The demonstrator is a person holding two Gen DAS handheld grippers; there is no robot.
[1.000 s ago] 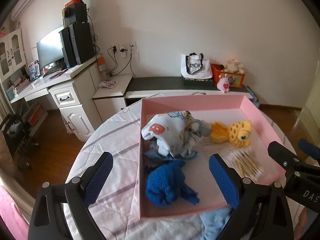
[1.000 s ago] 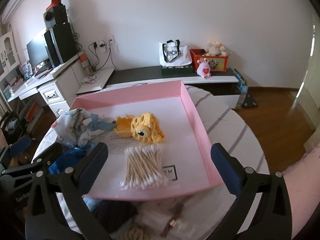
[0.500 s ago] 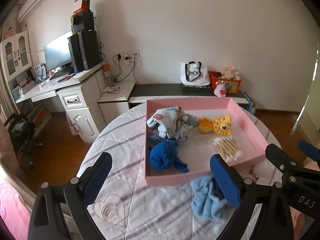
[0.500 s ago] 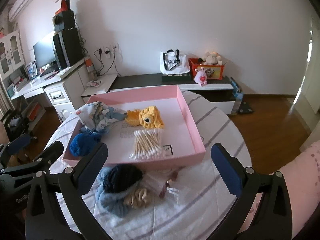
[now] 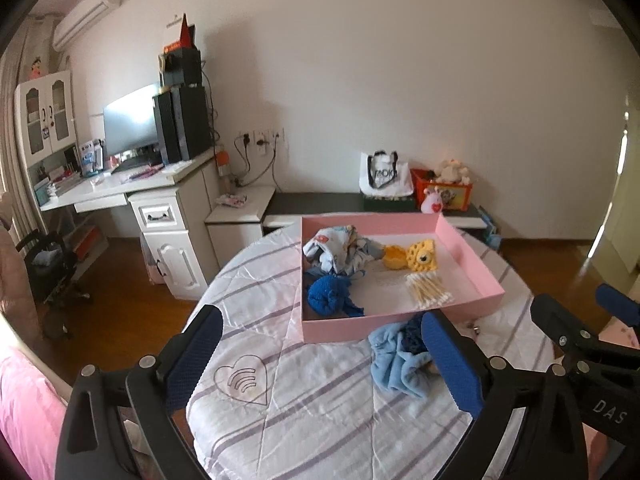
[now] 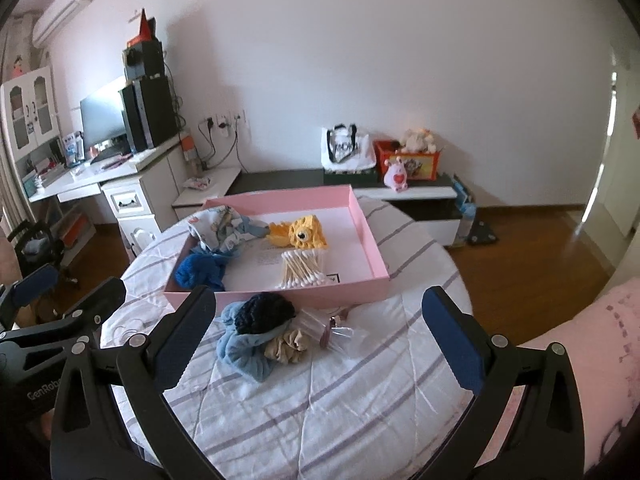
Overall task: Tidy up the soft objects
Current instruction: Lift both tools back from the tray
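Left gripper point(image 5: 320, 356) and right gripper point(image 6: 320, 336) hovering over striped table point(image 6: 360, 400), both spread wide, gripping nothing; pile of soft cloths point(image 6: 260, 332) lying just ahead between right fingers; pink tray point(image 6: 368, 236) sitting beyond, holding blue cloth point(image 6: 198, 272), yellow toy point(image 6: 300, 234), cotton swabs point(image 6: 302, 270)

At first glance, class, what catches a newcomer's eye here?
The pink tray on the striped round table, holding a yellow crocheted toy, cotton swabs and a blue knitted bundle. Before it, outside the tray, lies a heap of soft cloths.
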